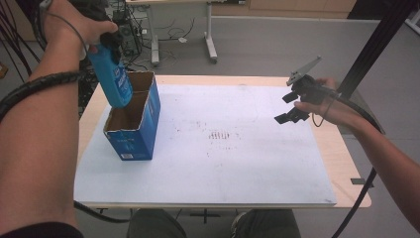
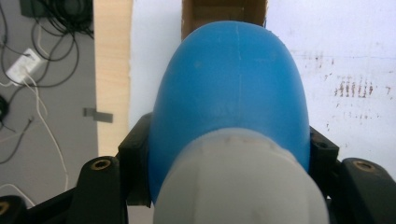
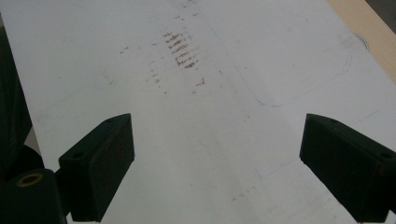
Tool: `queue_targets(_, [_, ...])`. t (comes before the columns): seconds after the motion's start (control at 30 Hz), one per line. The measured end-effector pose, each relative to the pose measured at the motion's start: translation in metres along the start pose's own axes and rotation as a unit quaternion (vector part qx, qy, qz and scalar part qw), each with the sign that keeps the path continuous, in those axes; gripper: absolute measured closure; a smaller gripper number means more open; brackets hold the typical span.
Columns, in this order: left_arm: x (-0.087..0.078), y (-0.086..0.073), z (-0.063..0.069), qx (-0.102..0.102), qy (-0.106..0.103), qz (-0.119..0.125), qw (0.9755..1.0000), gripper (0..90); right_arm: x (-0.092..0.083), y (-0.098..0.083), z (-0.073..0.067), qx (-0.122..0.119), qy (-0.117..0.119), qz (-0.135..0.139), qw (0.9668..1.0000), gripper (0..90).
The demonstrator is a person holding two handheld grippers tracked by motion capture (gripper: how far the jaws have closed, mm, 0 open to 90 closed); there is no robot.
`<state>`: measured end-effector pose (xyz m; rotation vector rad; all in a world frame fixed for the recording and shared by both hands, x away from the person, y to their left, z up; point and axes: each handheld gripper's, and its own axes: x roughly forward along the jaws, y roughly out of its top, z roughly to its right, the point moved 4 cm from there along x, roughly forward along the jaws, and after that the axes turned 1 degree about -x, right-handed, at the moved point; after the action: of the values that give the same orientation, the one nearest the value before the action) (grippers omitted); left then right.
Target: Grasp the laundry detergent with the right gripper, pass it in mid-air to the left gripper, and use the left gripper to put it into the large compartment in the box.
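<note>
The left gripper [image 1: 101,42] clamps a blue bottle [image 1: 112,77] by its upper end, jaws pressed to both sides just below the grey cap [image 2: 240,186]; the bottle hangs below the gripper, tilted, its lower end dipping into the open top of a blue cardboard box [image 1: 136,134] standing directly beneath on the white mat [image 1: 237,163]; in the left gripper view the box's brown inside [image 2: 224,11] shows beyond the bottle; the right gripper [image 1: 293,106] hovers well apart to the side, jaws spread wide with nothing between them, bare mat [image 3: 210,140] underneath.
</note>
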<state>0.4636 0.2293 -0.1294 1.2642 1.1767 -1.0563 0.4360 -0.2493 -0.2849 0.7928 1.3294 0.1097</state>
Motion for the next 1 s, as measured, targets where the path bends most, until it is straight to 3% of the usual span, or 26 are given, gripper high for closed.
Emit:
queue_targets(0.57, [0.065, -0.007, -0.002, 0.000, -0.012, -0.011, 0.9999, 37.4, 0.004, 0.001, -0.001, -0.001, -0.004, -0.006, 1.0000, 10.2])
queue_targets(1.0, [0.117, -0.014, 0.003, 0.008, -0.007, -0.014, 0.9998, 37.4, 0.008, -0.002, 0.000, 0.001, -0.007, -0.010, 0.9999, 10.4])
